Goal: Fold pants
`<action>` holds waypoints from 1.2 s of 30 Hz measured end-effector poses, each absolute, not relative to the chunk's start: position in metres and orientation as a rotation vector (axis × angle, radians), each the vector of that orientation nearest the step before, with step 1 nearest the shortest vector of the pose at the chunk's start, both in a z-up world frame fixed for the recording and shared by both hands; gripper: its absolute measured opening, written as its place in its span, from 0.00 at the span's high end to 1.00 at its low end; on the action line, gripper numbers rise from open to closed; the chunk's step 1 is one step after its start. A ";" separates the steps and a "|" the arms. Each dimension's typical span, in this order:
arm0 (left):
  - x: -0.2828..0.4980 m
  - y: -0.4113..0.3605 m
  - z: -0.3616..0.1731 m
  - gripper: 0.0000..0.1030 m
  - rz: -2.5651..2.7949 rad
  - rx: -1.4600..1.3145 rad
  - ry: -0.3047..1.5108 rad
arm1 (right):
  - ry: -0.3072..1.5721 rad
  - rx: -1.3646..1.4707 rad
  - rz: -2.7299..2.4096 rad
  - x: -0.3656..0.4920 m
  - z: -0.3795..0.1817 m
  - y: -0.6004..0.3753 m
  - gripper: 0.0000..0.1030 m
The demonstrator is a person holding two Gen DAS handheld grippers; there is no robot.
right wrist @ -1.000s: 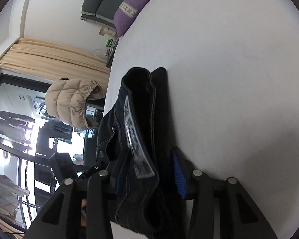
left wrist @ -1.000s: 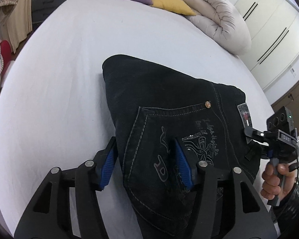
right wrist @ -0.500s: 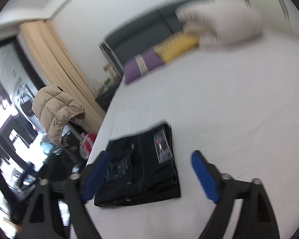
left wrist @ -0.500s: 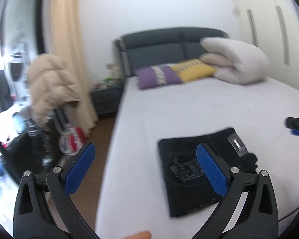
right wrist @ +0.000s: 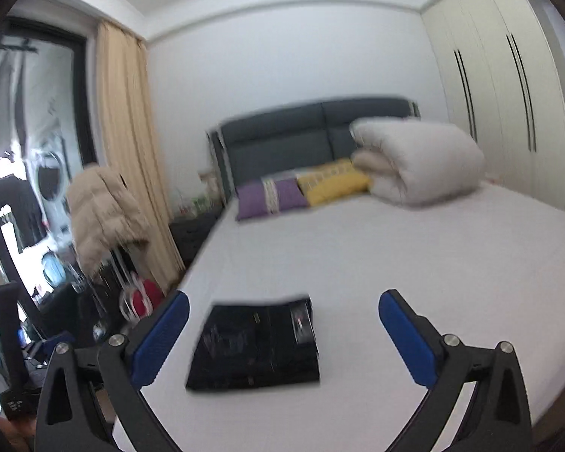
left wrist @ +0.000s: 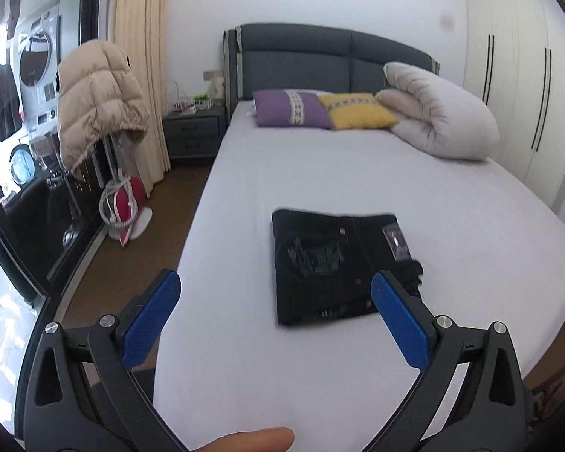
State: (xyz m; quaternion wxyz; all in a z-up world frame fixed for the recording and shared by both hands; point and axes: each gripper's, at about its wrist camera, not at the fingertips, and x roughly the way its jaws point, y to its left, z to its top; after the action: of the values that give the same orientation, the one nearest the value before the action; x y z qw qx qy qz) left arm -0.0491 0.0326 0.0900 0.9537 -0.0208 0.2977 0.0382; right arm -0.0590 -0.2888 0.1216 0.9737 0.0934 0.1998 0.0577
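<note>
While both of my tools hang spread wide and empty above the bed (left wrist: 358,173), the pants (left wrist: 339,263) lie folded into a squat dark rectangle at the lower centre of the left view, on the near part of the mattress and apart from everything else. The left tool (left wrist: 275,316) frames the bundle's near edge between its blue pads (left wrist: 152,316); the right tool (right wrist: 282,339), its jaws just finishing their opening, holds nothing either, the pants showing beyond it at lower centre.

I judge the fabric to be heavy black denim: thick, fairly stiff for cloth, matte and grippy, not fragile, likely to keep a crease yet sag when lifted by one corner. Pale stitching, small metal rivets and a printed patch on the pocket mark the top layer, with a shiny tag (left wrist: 395,241) near its right edge. If I had to move it, I would pinch the stacked layers at the two near corners, or along the thick folded edge.

The sheet is smooth and pale. At upper centre sit a purple pillow (left wrist: 290,109), a yellow pillow (left wrist: 358,111) and a puffy rolled duvet (left wrist: 440,116).
</note>
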 end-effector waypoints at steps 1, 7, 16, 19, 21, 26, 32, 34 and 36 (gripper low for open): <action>-0.053 0.032 0.087 0.00 0.083 -0.044 0.615 | 0.428 0.192 0.113 -0.060 0.117 -0.288 0.00; -0.061 0.029 0.056 0.00 0.086 -0.067 0.669 | 0.534 0.218 0.099 -0.054 0.089 -0.278 0.00; -0.038 0.035 0.028 0.00 0.101 -0.068 0.712 | 0.573 0.178 0.124 -0.051 0.069 -0.259 0.00; -0.033 0.034 0.020 0.00 0.101 -0.059 0.726 | 0.585 0.164 0.123 -0.049 0.064 -0.256 0.00; -0.030 0.033 0.015 0.00 0.099 -0.058 0.734 | 0.593 0.155 0.122 -0.048 0.061 -0.254 0.00; -0.023 0.032 0.006 0.00 0.094 -0.054 0.749 | 0.608 0.147 0.129 -0.045 0.055 -0.251 0.00; -0.018 0.030 -0.002 0.00 0.095 -0.054 0.759 | 0.622 0.145 0.126 -0.042 0.052 -0.249 0.00; -0.020 0.031 0.000 0.00 0.093 -0.053 0.760 | 0.630 0.145 0.124 -0.041 0.050 -0.248 0.00; -0.020 0.031 0.000 0.00 0.094 -0.053 0.760 | 0.635 0.147 0.123 -0.041 0.050 -0.248 0.00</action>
State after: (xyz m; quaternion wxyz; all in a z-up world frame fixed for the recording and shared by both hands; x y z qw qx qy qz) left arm -0.0198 0.0308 -0.0004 0.9273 -0.0259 0.3706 0.0457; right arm -0.0408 -0.2480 0.0501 0.9456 0.0724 0.3116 0.0602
